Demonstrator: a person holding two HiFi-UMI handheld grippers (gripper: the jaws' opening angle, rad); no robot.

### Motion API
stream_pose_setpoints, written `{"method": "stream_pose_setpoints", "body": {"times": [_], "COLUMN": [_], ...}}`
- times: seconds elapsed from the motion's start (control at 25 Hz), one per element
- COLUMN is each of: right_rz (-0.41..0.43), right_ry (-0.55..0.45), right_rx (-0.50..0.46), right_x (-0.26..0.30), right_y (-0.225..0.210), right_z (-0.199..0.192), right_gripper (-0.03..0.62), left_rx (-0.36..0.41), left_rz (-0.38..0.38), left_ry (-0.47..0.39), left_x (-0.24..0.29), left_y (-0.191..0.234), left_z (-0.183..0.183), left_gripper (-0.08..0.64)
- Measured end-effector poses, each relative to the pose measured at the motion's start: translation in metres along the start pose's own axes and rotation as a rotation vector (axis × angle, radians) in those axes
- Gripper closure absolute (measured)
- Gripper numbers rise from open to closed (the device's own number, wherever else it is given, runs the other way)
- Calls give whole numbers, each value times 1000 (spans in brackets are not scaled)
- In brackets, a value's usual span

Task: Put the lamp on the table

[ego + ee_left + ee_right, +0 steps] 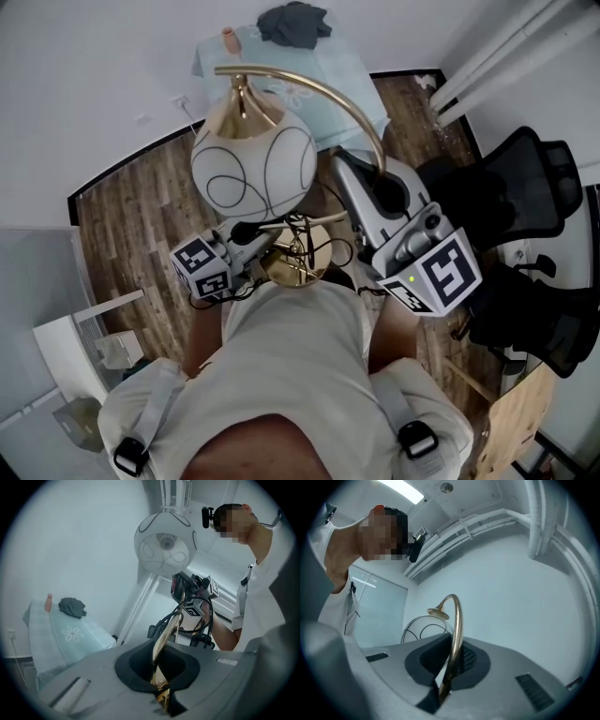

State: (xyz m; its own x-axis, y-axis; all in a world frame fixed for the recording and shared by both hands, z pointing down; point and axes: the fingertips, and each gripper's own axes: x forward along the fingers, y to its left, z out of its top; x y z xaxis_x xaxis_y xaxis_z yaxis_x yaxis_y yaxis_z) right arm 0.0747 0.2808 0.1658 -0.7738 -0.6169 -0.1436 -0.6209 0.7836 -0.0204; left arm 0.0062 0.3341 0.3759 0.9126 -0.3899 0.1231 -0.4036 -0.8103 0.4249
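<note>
- Two grippers hold one lamp (253, 164) in the air in front of the person, above the wooden floor (141, 206); it touches no surface.
- The left gripper (161, 696) has its fingers clamped together on the gold stem (319, 89), low down and near the round gold base (298, 262).
- From those fingers the stem rises toward 12 o'clock in the left gripper view, where the white globe shade (164, 543) with thin black loops hangs.
- The right gripper (443, 692) has its fingers shut tight on the same stem higher up. From there the stem climbs and bends over toward 11 o'clock, ending in a gold cap.
- In the head view the shade sits at the centre, just above the base.
- The surface (352, 84) stands at 12 o'clock, well apart from the lamp, under a pale blue cover with a flower print.
- A dark cloth (295, 23) lies at its far end.
- A black office chair (525, 178) stands at 3 o'clock.
</note>
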Motion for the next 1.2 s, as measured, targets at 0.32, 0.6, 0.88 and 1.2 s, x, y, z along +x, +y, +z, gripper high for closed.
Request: {"method": "stream_pose_setpoints", "body": {"times": [0.32,0.6,0.88,1.2], "right_rz": [-14,17,64,134], "right_ry": [15,16,14,13], "right_rx": [6,20,52,95], "right_x": [24,43,61,77], "right_y": [-28,-62,-106,-154], "right_z": [-2,-7,-13,-16], "right_gripper": [591,591,591,591], "left_rx": [-7,-9,-20,-29], "left_rz": [-8,16,49,110], "left_ry": [12,13,10,1], "left_x": [13,32,62,96], "left_y": [28,56,84,113], "left_z": [16,28,40,58], "left_gripper": [561,561,561,560]}}
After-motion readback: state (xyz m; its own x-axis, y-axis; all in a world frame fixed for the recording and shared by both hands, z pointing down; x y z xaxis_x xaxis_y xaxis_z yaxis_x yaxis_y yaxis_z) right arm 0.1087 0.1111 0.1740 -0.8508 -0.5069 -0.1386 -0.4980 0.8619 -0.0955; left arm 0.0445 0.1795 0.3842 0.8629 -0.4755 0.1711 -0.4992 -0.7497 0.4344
